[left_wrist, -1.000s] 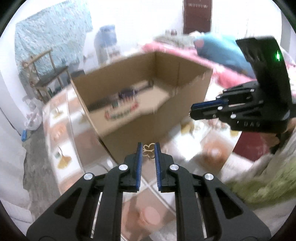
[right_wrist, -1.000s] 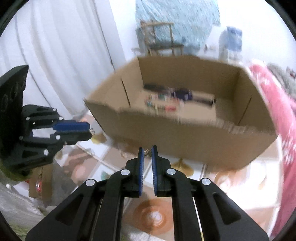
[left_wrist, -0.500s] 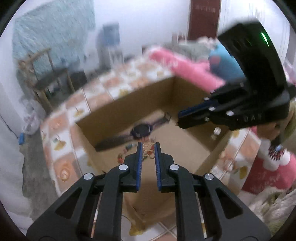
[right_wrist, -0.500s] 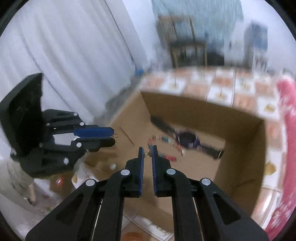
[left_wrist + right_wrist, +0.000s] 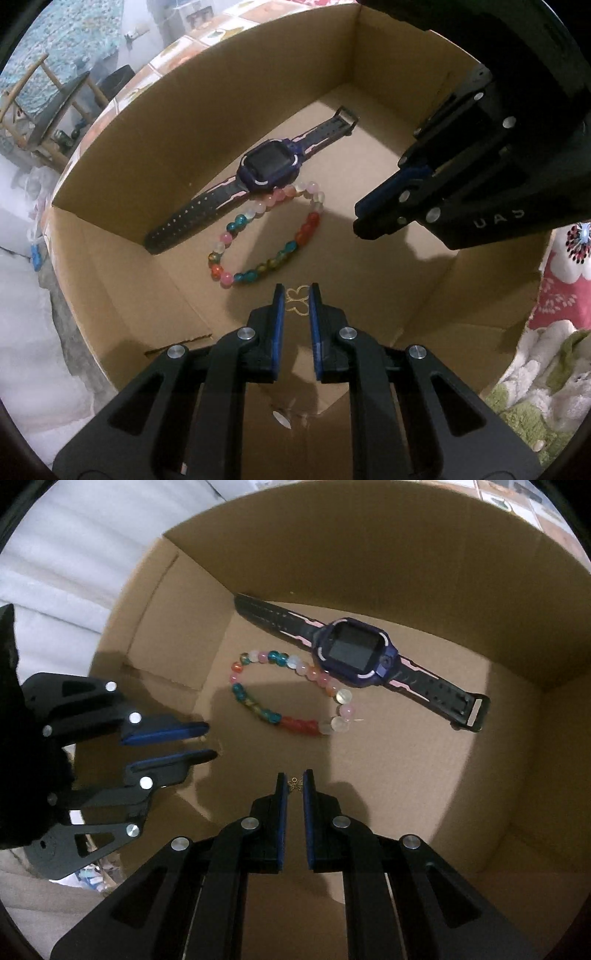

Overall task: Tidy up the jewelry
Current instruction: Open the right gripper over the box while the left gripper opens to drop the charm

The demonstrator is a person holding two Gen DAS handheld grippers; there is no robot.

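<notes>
**Both grippers hold small gold charms over the open box**

Nearest in the left wrist view, the left gripper [image 5: 295, 295] has its fingers drawn nearly together, pinching a gold butterfly charm [image 5: 296, 301] made of thin wire loops between the blue pads. It points steeply down into a cardboard box [image 5: 122, 280]. In the right wrist view the right gripper [image 5: 294, 784] is likewise almost closed, gripping a smaller, darker gold charm [image 5: 295, 784] at its very fingertips, also above the box floor.

Each gripper shows in the other's view: the right one enters from the upper right of the left view, the left one from the left edge of the right view, its two blue pads a narrow gap apart.

Just beyond the fingertips, on the box floor, lies a bead bracelet [image 5: 266, 236] of pink, teal, red and clear beads in a loose oval. Behind it, touching the bracelet's far side, a purple watch [image 5: 271, 166] lies flat with its dark strap stretched out straight along the far wall.

Outside the box, a wooden chair [image 5: 44, 107] stands in the distance at upper left.
</notes>
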